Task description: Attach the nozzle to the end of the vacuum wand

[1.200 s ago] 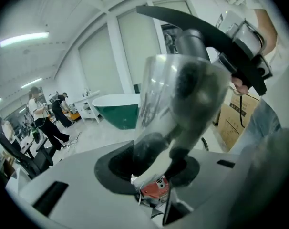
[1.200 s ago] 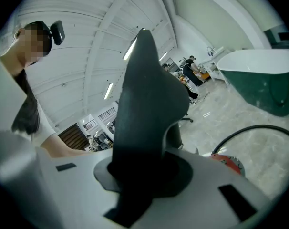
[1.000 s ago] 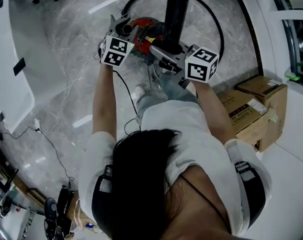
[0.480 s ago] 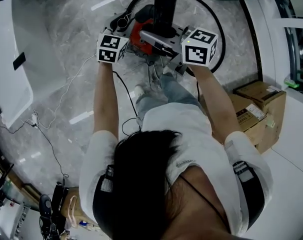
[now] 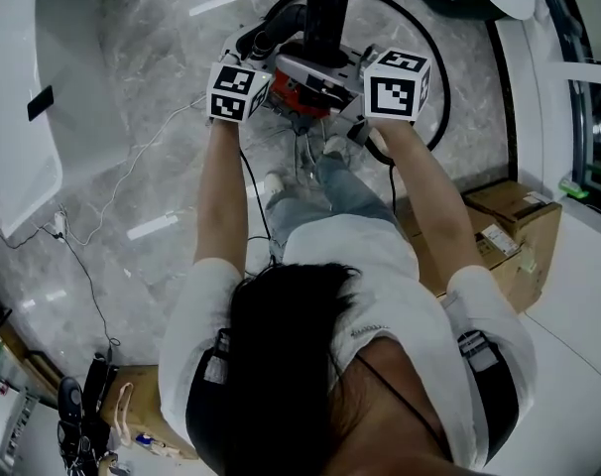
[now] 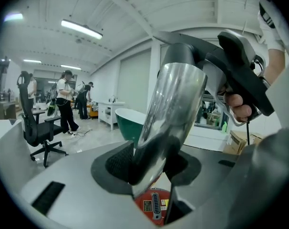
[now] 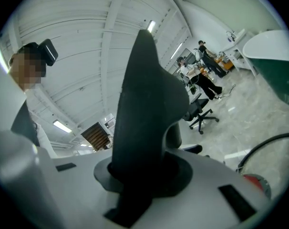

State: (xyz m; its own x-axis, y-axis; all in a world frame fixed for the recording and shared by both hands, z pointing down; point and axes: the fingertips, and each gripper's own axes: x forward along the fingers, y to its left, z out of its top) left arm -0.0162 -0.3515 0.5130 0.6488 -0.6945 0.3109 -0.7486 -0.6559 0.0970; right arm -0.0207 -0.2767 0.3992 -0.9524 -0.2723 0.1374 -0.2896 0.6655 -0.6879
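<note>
In the head view my two grippers meet over the red vacuum body (image 5: 293, 97) on the floor. My left gripper (image 5: 279, 75) grips the shiny metal wand (image 5: 315, 67). From the left gripper view, the wand (image 6: 175, 104) fills the gap of the left gripper (image 6: 151, 175) and touches both pads; its jaws have just been opening a little. The wand's upper end meets the dark nozzle (image 6: 182, 49). My right gripper (image 5: 348, 67) is shut on the black nozzle (image 5: 327, 8). The right gripper view shows that nozzle (image 7: 144, 99) rising out of the right gripper (image 7: 144, 175).
A black hose (image 5: 435, 58) loops on the marble floor around the vacuum body. Cardboard boxes (image 5: 509, 226) stand at the right, a white tub (image 5: 23, 117) at the left, and thin cables (image 5: 132, 181) trail between. A green tub (image 6: 128, 123), an office chair (image 6: 37, 123) and people stand behind.
Both grippers have moved up the picture, away from the person's body, the right one farther. The left marker cube has rolled. The wand and nozzle stay between them.
</note>
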